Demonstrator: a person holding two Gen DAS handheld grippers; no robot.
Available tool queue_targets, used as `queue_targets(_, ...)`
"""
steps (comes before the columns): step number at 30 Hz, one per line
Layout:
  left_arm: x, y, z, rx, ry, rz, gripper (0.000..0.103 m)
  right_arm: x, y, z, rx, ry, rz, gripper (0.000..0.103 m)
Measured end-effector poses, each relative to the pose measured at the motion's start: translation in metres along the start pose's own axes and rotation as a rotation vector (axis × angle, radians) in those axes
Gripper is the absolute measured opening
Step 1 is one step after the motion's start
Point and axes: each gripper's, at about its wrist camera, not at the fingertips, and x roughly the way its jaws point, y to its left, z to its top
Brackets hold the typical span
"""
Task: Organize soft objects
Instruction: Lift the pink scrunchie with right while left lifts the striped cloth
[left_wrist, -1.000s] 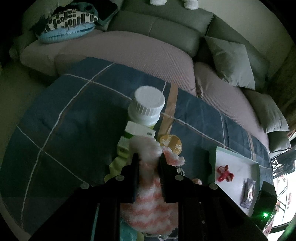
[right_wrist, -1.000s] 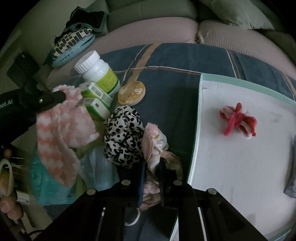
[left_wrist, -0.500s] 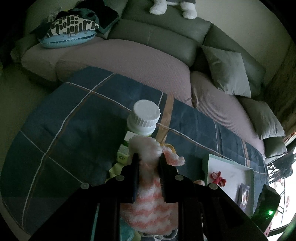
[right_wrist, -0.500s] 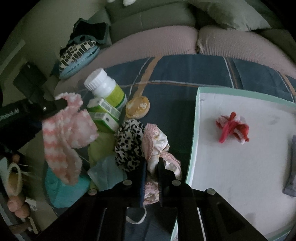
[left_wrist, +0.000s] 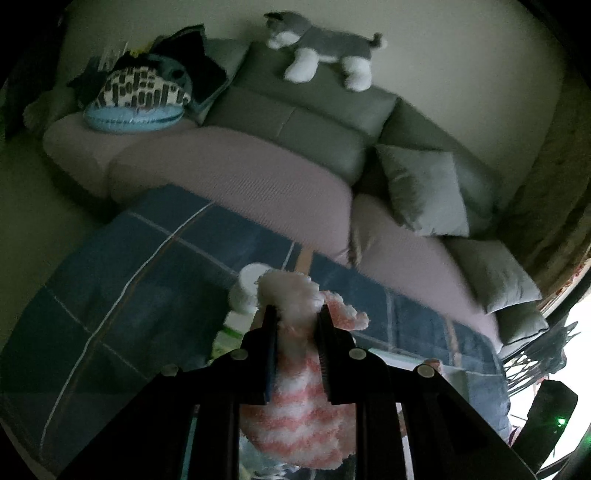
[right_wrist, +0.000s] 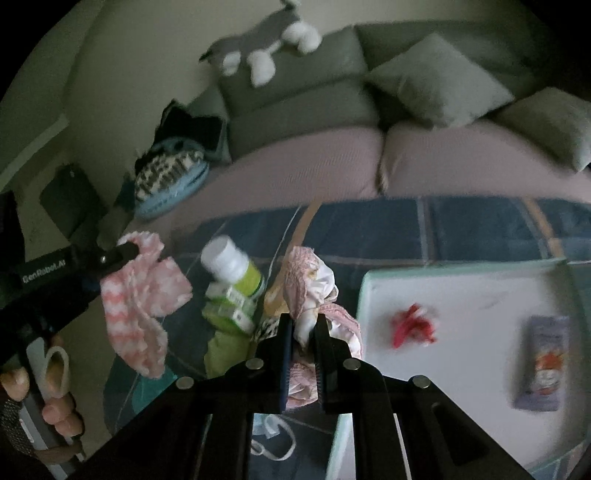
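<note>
My left gripper is shut on a fuzzy pink-and-white striped sock, which hangs below the fingers above the table. The right wrist view shows the same sock dangling at the left. My right gripper is shut on a pale pink lace-edged cloth, lifted clear of the pile. To the right lies a white tray with a red scrunchie and a small packet on it. A leopard-print cloth is mostly hidden behind the right fingers.
A white-capped green bottle, small green boxes and a lime cloth sit on the blue plaid tablecloth. Behind stands a sofa with cushions and a plush dog. A hand grips the left handle.
Both grippers have risen and tilted up, each carrying its cloth. The pink lace cloth has come up off the pile. The sofa back and plush dog have come into view.
</note>
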Motion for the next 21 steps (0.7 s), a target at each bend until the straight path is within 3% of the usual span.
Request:
queue_targets(9, 0.002, -0.052, -0.007, 0.083, -0.002, -0.079, 0.020, -0.060, -0.055, 0.013, 0.082, -0.130, -0.169, 0.012)
queue_targets(21, 0.038, -0.145, -0.043, 0.255, 0.113, -0.219, 0.020, -0.124, -0.151, 0.009, 0.292, -0.235, -0.379, 0.012)
